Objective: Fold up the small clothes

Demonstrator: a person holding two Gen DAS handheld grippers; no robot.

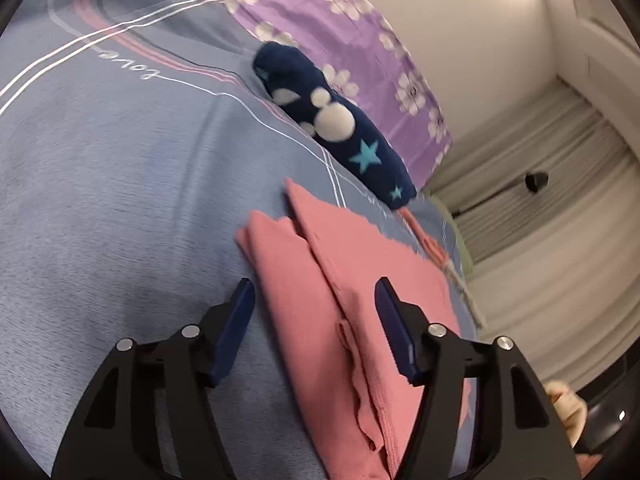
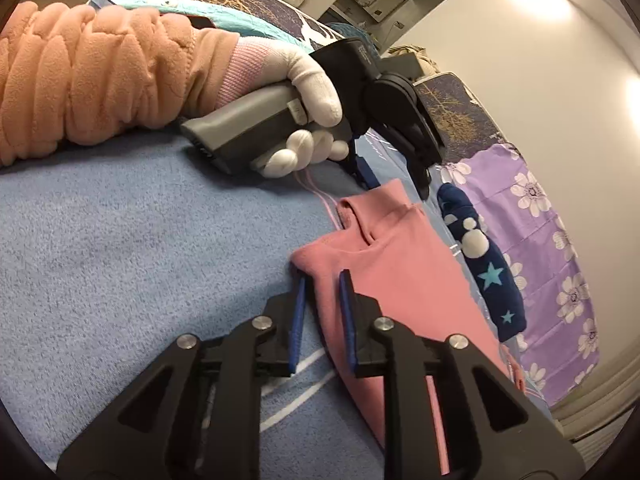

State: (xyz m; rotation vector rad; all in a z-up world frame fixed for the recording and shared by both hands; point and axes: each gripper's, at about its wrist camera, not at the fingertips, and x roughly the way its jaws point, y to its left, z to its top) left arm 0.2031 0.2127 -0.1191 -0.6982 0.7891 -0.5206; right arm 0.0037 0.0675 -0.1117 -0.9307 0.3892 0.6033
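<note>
Flat on the blue-grey bedspread (image 1: pixel 120 168) lies a pink garment (image 2: pixel 400 280), folded into a long narrow shape whose long axis runs away from both cameras, roughly alongside the bed's far side edge. In the right wrist view its far end shows a short stand-up collar or cuff-like opening pointing toward the left gripper (image 2: pixel 394 184), while the near end passes under the right gripper (image 2: pixel 322 280). In the left wrist view the cloth shows as layered folds, with one pointed corner aimed toward a rolled dark-blue fleece piece (image 1: pixel 332 120) with white dots and turquoise stars. That roll lies just beside the pink garment, nearer the edge of the bedspread, with its own long axis close to parallel with the garment's; beyond it a purple sheet with white flowers (image 1: pixel 360 32) hangs down the side of the bed. The left gripper (image 1: pixel 316 292) stands well open, its blue pads on either side of the pink cloth and clear of it, gripping nothing. The right gripper's jaws stand only a little apart, straddling the near left edge of the garment; a fold of pink sits between the pads, but they do not appear to press on it. A hand in a white glove (image 2: pixel 308 92), with a peach fleece sleeve (image 2: pixel 80 76) behind it, grips the left gripper's grey handle. No containers show in either view.
</note>
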